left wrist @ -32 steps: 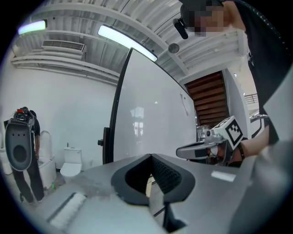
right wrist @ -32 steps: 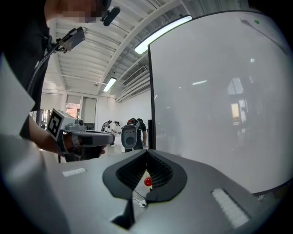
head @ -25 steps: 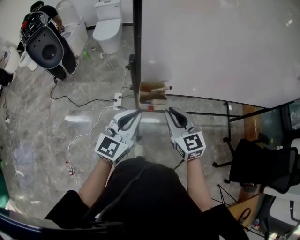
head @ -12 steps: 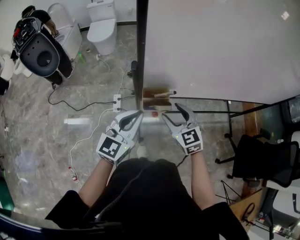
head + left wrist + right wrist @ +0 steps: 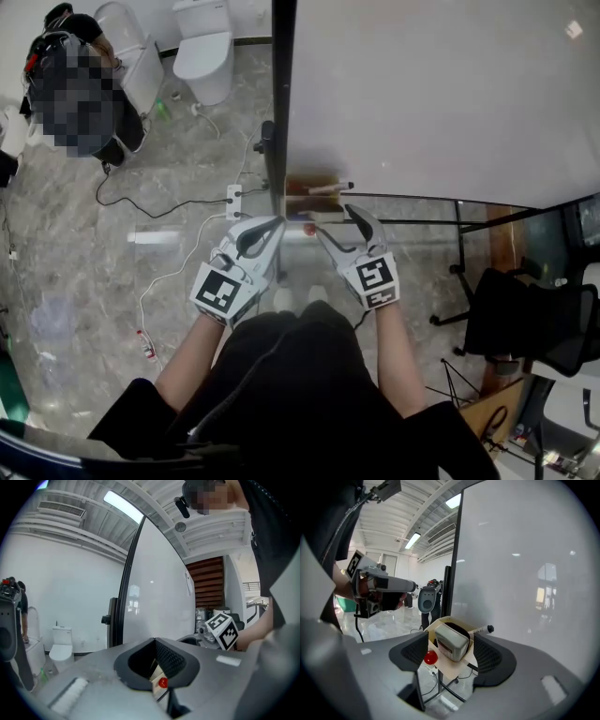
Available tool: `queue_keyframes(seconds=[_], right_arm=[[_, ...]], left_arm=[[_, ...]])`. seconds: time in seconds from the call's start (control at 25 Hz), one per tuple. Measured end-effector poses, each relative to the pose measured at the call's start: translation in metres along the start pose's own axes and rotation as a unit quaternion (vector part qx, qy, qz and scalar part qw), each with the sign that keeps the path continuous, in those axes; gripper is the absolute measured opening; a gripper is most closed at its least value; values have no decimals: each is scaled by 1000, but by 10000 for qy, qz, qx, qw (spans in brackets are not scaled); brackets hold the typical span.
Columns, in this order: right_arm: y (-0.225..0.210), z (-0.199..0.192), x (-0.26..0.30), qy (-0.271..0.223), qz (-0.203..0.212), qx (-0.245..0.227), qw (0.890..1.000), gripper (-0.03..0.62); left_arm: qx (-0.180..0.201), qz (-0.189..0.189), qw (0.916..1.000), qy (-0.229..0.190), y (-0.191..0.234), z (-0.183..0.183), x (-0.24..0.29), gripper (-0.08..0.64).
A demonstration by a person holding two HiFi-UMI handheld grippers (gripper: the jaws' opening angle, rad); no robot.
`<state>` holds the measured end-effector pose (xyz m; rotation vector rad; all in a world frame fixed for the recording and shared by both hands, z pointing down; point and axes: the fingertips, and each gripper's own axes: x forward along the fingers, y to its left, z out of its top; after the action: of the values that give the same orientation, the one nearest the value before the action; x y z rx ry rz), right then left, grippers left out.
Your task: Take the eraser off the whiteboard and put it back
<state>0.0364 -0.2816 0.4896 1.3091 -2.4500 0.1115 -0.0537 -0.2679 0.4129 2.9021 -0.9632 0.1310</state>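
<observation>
Head view: both grippers stood low before the whiteboard (image 5: pixel 431 94), by its corner tray (image 5: pixel 302 201). Left gripper (image 5: pixel 275 223) jaws together; right gripper (image 5: pixel 337 223) jaws wide.

Left gripper view: jaws closed and empty, a red knob (image 5: pixel 162 683) showing past them.

Right gripper view: jaws had just been opening, wide apart, pressing nothing. The eraser (image 5: pixel 451 643) sat in the tray ahead, clear of both jaws, a marker (image 5: pixel 480 630) beside it.

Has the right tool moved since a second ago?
Yes. The right tool edged toward the tan cardboard tray; its jaws have just been opening, nothing between them.
</observation>
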Motion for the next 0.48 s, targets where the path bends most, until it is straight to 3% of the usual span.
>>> queue_keyframes(seconds=[0.12,0.48], right_arm=[[-1,0,0,-177,-297,393,9986,330],[-8,9,8,-538,-1230,862,9872,342]], left_arm=[[-24,134,9999,23,0,0,-2,6],[22,346,9994,96,-1,-1,-9,6]])
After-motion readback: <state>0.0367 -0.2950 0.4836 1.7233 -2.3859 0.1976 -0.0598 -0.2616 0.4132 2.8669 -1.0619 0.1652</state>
